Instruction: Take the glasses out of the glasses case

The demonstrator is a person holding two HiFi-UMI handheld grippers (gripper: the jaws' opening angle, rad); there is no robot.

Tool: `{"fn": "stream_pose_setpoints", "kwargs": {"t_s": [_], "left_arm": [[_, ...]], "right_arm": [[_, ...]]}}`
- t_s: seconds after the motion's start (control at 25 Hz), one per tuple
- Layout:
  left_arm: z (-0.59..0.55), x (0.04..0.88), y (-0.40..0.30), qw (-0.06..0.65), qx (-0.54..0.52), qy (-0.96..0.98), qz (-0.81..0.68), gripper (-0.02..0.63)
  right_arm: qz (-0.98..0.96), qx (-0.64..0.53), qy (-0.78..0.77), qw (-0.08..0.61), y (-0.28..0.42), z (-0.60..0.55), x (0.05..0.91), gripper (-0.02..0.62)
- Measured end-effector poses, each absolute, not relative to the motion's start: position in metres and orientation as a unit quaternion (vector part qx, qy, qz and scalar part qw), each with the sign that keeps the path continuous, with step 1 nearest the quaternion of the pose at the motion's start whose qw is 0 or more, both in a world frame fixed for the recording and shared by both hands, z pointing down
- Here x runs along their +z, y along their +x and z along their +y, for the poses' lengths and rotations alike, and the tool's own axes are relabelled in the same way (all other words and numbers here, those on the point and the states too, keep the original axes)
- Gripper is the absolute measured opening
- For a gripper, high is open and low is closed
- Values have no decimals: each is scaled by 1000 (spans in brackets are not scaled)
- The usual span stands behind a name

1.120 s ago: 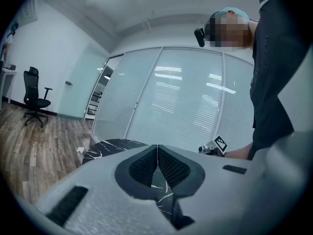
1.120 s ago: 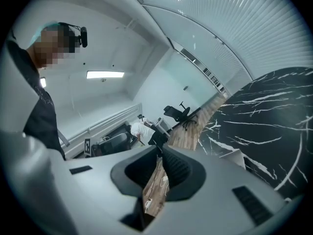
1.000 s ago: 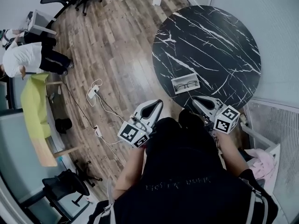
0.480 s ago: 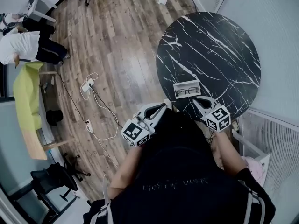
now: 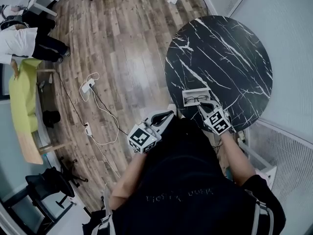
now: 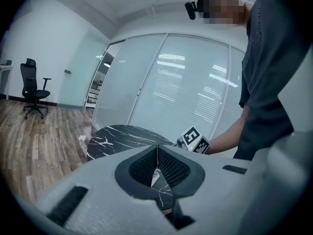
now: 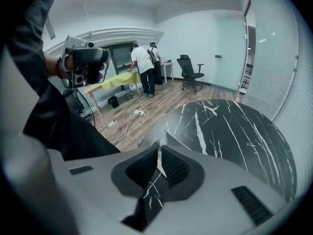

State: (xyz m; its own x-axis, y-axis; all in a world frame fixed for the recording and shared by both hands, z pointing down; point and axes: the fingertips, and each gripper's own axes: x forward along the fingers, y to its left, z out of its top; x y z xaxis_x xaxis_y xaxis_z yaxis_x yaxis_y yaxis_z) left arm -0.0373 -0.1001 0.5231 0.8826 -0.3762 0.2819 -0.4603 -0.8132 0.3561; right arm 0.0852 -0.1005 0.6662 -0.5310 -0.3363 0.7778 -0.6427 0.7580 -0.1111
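Note:
An open white glasses case (image 5: 196, 98) lies near the front edge of the round black marble table (image 5: 230, 48), with dark-framed glasses (image 5: 195, 100) lying inside it. My right gripper (image 5: 205, 105) is shut and empty, and its tips are just at the case's near right edge. In the right gripper view, the shut right gripper (image 7: 157, 150) points over the table, with a blurred grey case edge (image 7: 168, 137) just beyond. My left gripper (image 5: 169, 114) is off the table's left side, over the floor. It is shut on nothing, as the left gripper view shows of the left gripper (image 6: 157, 149).
Wooden floor surrounds the table, with a power strip and cables (image 5: 88, 86) to the left. A person in white (image 5: 19, 38) bends over a yellow-green table (image 5: 22, 106) at far left. Glass partitions stand behind the table, and a white rack (image 5: 274, 146) is on the right.
The view has closed in on the table. My right gripper moved forward to the case's near edge. The left gripper came along toward the table's left side.

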Motion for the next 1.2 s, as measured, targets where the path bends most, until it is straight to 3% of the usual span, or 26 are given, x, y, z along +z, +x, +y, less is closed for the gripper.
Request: {"fn": "stream_pose_setpoints", "kwargs": {"t_s": [1.2], "left_arm": [[-81,548,-27,248,115,940,-204,20]], "right_arm": [[-819,115,177,534,79,-116,739,43]]}}
